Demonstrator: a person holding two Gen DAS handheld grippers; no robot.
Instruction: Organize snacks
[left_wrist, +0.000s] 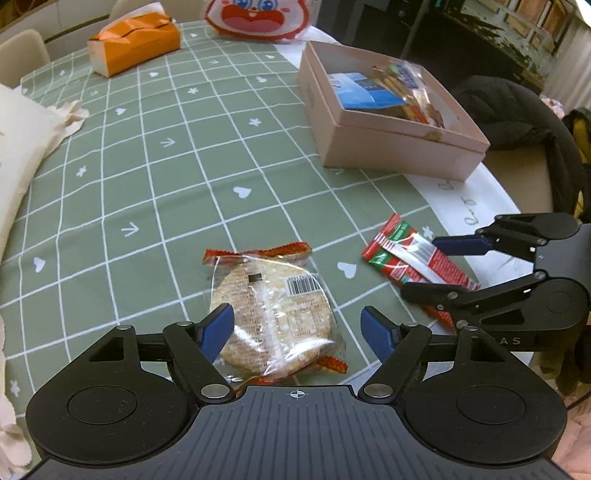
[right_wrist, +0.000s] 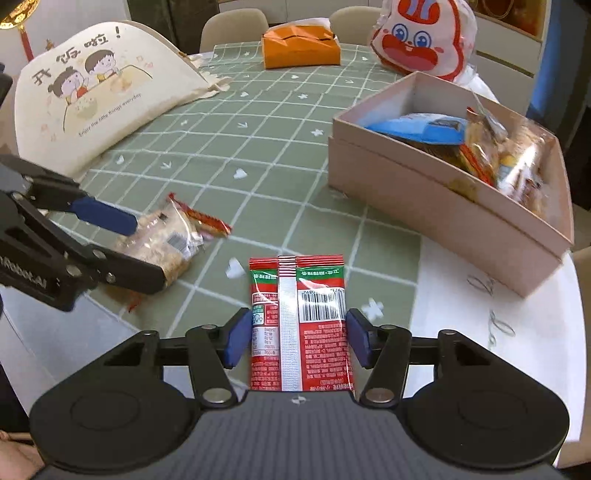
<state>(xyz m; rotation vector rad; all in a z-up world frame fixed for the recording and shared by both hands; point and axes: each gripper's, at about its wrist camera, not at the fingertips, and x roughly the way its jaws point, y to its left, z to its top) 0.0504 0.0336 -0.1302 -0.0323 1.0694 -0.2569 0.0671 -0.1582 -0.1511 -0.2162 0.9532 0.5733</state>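
The right gripper (right_wrist: 293, 338) has its blue pads touching both long edges of the red snack packet (right_wrist: 299, 325), which lies flat on the counter (right_wrist: 258, 155), so it looks clamped on it. The left gripper (left_wrist: 297, 330) is spread wide around the clear-wrapped rice cracker (left_wrist: 271, 314), one pad at its edge, the other clear of it, so nothing is held there.

My worry is the red packet: it is thin and slick and pinched only by its edges, so it could buckle or slide out on the lift. The cracker wrapper is crinkly and loose, and a squeeze on the film alone might slip, or crack the biscuit.

The right wrist view shows the pink box (right_wrist: 443, 206) already part filled with packets, with room on its near side. The left wrist view shows how near the two grippers are, so they could bump on the way over
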